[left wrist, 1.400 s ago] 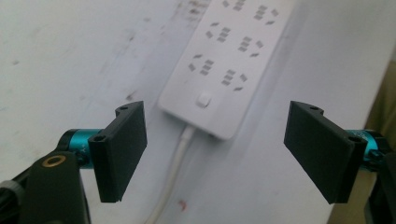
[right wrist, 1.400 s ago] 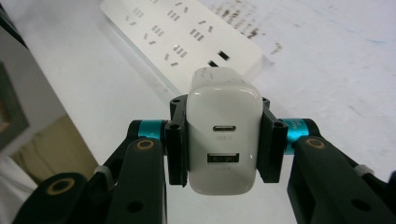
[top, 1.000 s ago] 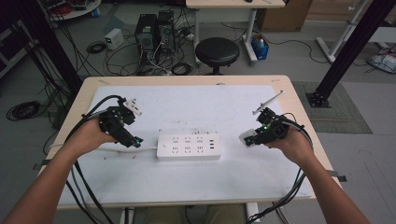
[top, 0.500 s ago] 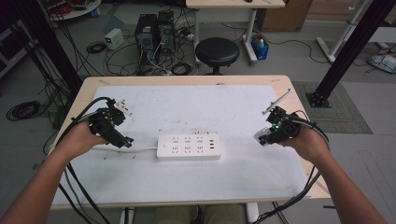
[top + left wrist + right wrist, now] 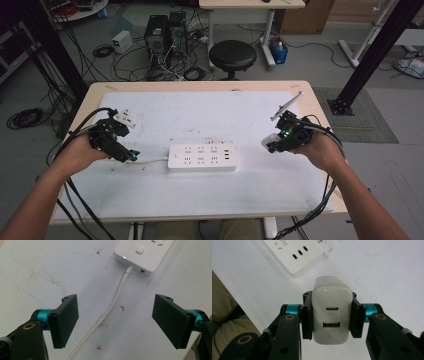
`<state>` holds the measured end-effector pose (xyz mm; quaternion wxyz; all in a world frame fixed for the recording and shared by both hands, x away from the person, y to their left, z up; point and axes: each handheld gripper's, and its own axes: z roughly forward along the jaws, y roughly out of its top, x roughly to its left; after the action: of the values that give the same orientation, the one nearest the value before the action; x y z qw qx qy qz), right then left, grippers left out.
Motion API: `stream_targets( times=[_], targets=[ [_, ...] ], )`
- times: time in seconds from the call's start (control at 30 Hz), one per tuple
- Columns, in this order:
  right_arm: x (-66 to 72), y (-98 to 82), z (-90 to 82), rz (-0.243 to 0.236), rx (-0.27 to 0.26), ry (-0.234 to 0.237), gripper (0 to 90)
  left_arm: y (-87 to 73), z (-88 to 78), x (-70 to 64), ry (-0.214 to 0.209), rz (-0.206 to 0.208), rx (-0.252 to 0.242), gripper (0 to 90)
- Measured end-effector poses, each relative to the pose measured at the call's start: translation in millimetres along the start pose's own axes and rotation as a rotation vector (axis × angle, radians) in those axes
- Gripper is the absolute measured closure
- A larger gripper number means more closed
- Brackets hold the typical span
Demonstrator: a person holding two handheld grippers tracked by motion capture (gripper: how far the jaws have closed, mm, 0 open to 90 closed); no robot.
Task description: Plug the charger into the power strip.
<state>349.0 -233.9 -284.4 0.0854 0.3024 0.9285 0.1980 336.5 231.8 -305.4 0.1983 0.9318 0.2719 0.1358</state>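
A white power strip [image 5: 201,157] lies flat at the table's middle, and its white cable [image 5: 152,161] runs left. My left gripper [image 5: 131,155] hovers low just left of the strip. Its jaws stand open in the left gripper view [image 5: 115,315], astride the cable [image 5: 117,297] without touching it, and the strip's switch end [image 5: 142,255] lies ahead. My right gripper [image 5: 270,145] is right of the strip, shut on a white USB charger [image 5: 332,312]. The charger's two ports face the camera, and a corner of the strip [image 5: 294,257] shows beyond.
The white mat [image 5: 210,120] covers most of the wooden table [image 5: 200,86]. A thin pale rod [image 5: 287,105] lies behind the right gripper. On the floor beyond the table are a black stool [image 5: 232,55], computer towers [image 5: 162,35] with loose cables, and a black frame post [image 5: 380,50].
My left gripper has slid a little to the left, away from the power strip. The right gripper has barely shifted and still holds the charger.
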Motion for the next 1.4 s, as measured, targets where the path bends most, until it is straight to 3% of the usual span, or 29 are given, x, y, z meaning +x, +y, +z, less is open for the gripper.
stream_targets(
  times=[0.2, 0.37, 0.5, 0.6, 0.73, 0.97, 1.4],
  targets=[
    [6.8, 24.2, 2.1, -0.080, -0.024, 0.025, 61.8, -2.0, 8.3, -3.9, -0.012, 0.031, 0.001, 21.3],
    [13.5, 51.7, 14.2, -0.174, 0.006, 0.044, 61.8, -1.1, 10.9, -6.2, -0.005, 0.035, 0.010, 21.3],
    [22.3, 74.9, 33.1, -0.248, 0.035, 0.072, 61.8, -0.6, 18.9, -7.1, -0.004, 0.032, 0.015, 21.3],
    [28.9, 89.9, 52.4, -0.287, 0.084, 0.080, 61.8, -0.5, 21.6, -5.3, 0.003, 0.044, 0.031, 21.3],
    [35.2, 103.3, 77.4, -0.358, 0.139, 0.090, 61.8, -2.3, 26.0, -5.7, 0.003, 0.034, 0.016, 21.3],
    [41.0, 117.5, 105.9, -0.376, 0.199, 0.097, 61.9, -7.8, 39.9, -9.1, -0.018, 0.041, 0.013, 21.3],
    [54.6, 135.6, 131.1, -0.506, 0.276, 0.107, 61.9, -14.6, 44.5, -3.2, -0.020, 0.015, -0.002, 21.3]
  ],
)
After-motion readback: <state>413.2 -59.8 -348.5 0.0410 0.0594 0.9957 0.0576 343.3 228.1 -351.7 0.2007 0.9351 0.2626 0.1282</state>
